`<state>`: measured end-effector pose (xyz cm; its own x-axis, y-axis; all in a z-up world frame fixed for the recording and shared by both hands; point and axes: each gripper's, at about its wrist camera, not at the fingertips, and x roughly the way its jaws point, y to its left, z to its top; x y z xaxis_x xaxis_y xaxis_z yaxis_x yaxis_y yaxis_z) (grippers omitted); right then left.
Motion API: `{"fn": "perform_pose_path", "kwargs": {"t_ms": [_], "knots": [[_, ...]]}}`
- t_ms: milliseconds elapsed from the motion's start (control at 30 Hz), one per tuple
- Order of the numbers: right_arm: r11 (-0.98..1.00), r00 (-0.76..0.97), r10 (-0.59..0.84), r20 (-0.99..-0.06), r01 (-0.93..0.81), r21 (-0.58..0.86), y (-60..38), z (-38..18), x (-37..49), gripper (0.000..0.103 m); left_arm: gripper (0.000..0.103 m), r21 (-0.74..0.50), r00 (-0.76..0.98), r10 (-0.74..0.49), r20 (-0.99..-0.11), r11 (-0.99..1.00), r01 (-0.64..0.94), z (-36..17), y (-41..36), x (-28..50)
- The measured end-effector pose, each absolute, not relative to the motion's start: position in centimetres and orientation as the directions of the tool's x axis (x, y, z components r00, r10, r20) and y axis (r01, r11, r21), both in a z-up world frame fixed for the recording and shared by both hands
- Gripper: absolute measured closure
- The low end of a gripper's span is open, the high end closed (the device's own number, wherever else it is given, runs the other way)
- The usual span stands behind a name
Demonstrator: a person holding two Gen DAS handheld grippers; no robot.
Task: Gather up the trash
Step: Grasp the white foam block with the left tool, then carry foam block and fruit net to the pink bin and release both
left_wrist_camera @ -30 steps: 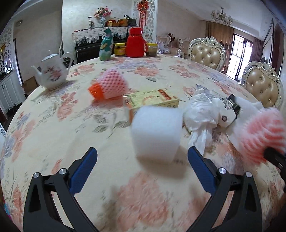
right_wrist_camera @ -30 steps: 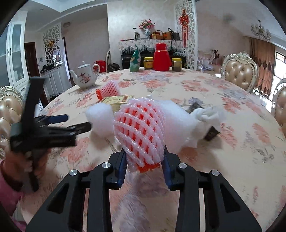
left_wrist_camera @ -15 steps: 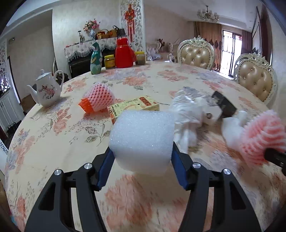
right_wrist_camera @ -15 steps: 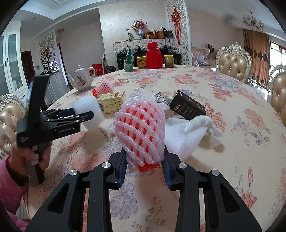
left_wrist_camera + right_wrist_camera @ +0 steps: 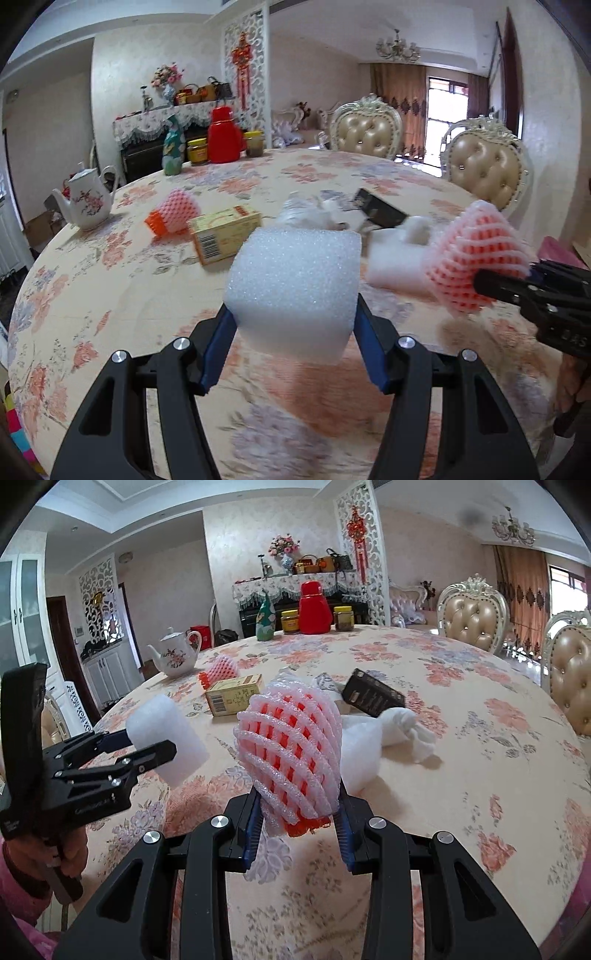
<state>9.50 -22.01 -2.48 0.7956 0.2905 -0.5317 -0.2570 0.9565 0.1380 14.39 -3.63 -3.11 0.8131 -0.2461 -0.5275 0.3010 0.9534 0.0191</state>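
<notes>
My left gripper (image 5: 293,321) is shut on a white foam block (image 5: 295,280) and holds it above the flowered table (image 5: 110,295). In the right wrist view the same block (image 5: 166,734) hangs at the left. A pink foam fruit net (image 5: 291,746) with orange inside sits in my right gripper (image 5: 298,805), which is shut on it. On the table behind lie a second pink net (image 5: 173,214), a yellow box (image 5: 225,230), a black box (image 5: 371,696) and a knotted white bag (image 5: 388,727).
A flowered teapot (image 5: 175,657) stands at the table's left edge. A red thermos (image 5: 314,609), jars and a green bottle (image 5: 266,618) stand at the far edge. Padded chairs (image 5: 487,173) line the right side. A hand in a pink sleeve (image 5: 22,886) holds the left gripper.
My left gripper closed on the foam block, lifted it off the table and drew back. My right gripper, still holding the pink net, pulled back from the white bag.
</notes>
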Motion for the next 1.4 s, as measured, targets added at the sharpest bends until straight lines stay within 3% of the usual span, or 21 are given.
{"fn": "perform_pose_path", "kwargs": {"t_ms": [933, 1400], "knots": [[0.983, 0.865, 0.079, -0.495, 0.014, 0.182, -35.2, -3.0, 3.3, 0.068, 0.043, 0.005, 0.684, -0.507, -0.525, 0.802, 0.598, -2.3, -18.4, 12.1], [0.941, 0.853, -0.195, -0.485, 0.302, 0.152, -45.8, -3.0, -2.3, 0.068, 0.043, -0.021, 0.528, -0.66, -0.535, 0.635, 0.772, -2.2, -29.6, 10.9]]}}
